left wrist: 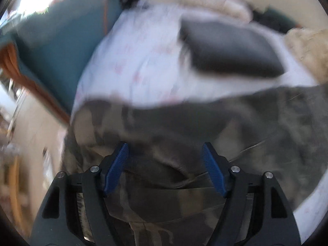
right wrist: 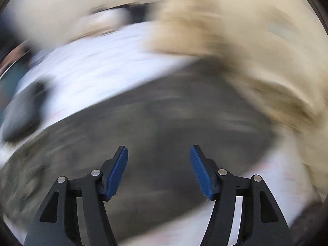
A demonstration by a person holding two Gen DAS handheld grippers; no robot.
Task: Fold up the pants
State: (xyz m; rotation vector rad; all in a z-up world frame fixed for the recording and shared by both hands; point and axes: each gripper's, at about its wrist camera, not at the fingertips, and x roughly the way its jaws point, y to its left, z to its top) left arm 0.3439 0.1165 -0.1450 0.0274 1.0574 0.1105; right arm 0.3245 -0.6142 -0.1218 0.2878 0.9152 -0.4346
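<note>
Both grippers, left gripper [left wrist: 165,153] and right gripper [right wrist: 158,155], are pointing steeply down over camouflage pants [left wrist: 184,127], jaws standing apart, gripping nothing.

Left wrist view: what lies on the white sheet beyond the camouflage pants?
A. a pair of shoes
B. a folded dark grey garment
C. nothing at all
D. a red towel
B. A flat, folded dark grey garment rests on the white sheet, above and to the right of the camouflage pants that lie under the open left hand-held gripper.
</note>
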